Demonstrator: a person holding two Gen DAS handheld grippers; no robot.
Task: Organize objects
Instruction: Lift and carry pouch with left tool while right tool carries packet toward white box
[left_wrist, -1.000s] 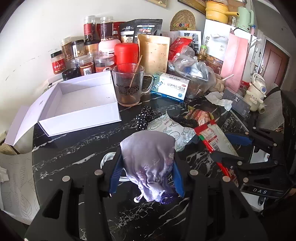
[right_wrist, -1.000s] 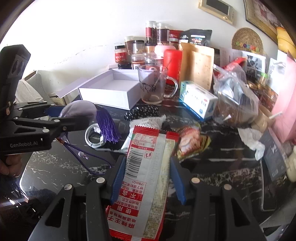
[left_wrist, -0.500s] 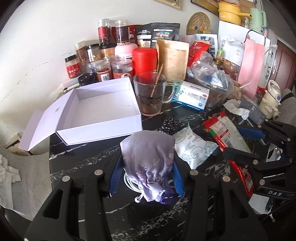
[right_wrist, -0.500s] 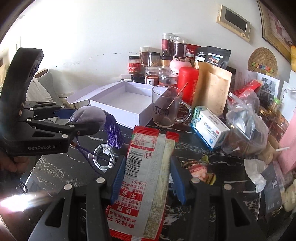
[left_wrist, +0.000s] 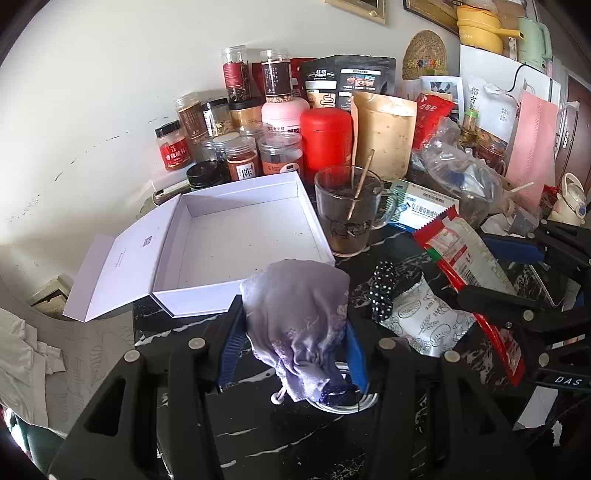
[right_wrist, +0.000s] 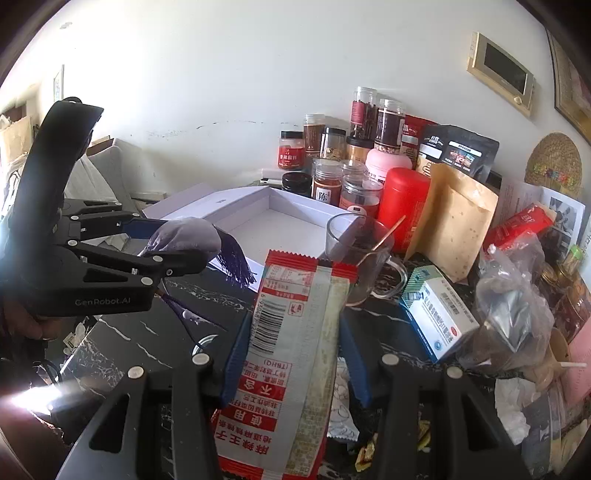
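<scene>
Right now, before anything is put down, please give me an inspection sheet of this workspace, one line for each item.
Surface: black marble-pattern table, crowded at the back.
Job's things: white box open, nothing seen inside; purple pouch and red snack packet both held.
Clutter: spice jars, red canister, glass mug with stick, medicine box, dotted black item.
Grippers: left gripper clamps the pouch; right gripper clamps the packet.
Cables: white cable coiled under the pouch.
Surroundings: white wall, pink bag.
</scene>
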